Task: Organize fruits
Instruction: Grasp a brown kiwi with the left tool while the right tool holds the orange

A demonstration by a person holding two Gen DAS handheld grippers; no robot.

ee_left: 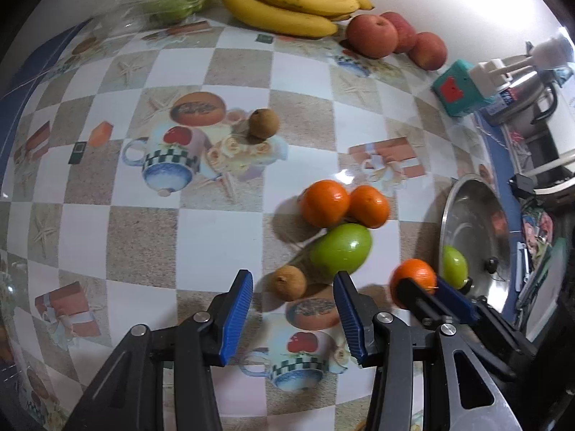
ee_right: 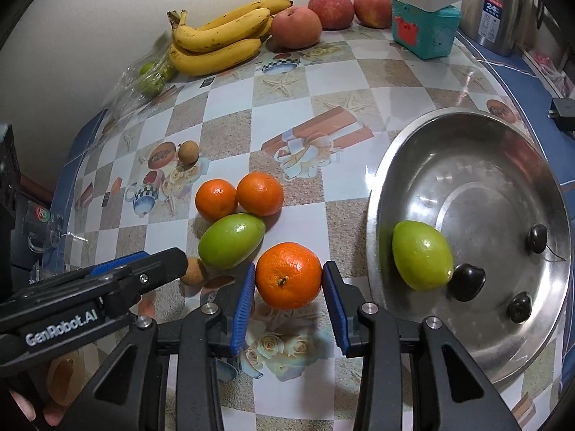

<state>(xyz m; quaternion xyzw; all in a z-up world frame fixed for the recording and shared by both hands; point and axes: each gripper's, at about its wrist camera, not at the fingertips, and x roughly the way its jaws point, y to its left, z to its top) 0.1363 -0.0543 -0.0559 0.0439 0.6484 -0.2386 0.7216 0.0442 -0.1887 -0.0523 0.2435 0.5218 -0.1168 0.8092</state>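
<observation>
Left wrist view, lower centre: left gripper point(ee_left: 293, 318) jaws spread wide, nothing between them, a small brown fruit point(ee_left: 290, 282) on the checked tablecloth point(ee_left: 143, 237) just ahead. Only this view catches the right gripper from the side, at lower right; only the right wrist view shows the bowl's floor. Right wrist view, upper left: bagged green fruit point(ee_right: 152, 75), count unclear through the plastic; then one bunch of bananas point(ee_right: 219, 41), three apples point(ee_right: 296, 27) along the wall, a teal box point(ee_right: 424, 32) with a white power strip on it, a steel kettle point(ee_right: 497, 7) at upper right. Mid-frame left, a second small brown fruit point(ee_right: 188, 152). Centre: two oranges point(ee_right: 215, 199) touching side by side, one green fruit point(ee_right: 231, 240) against them below. Lower centre: right gripper point(ee_right: 289, 296) jaws closed against a third orange point(ee_right: 288, 274), pads touching both sides; whether it is off the cloth, cannot tell. Right: steel bowl point(ee_right: 510, 136) holding one green fruit point(ee_right: 422, 255) and three small dark fruits point(ee_right: 467, 282).
</observation>
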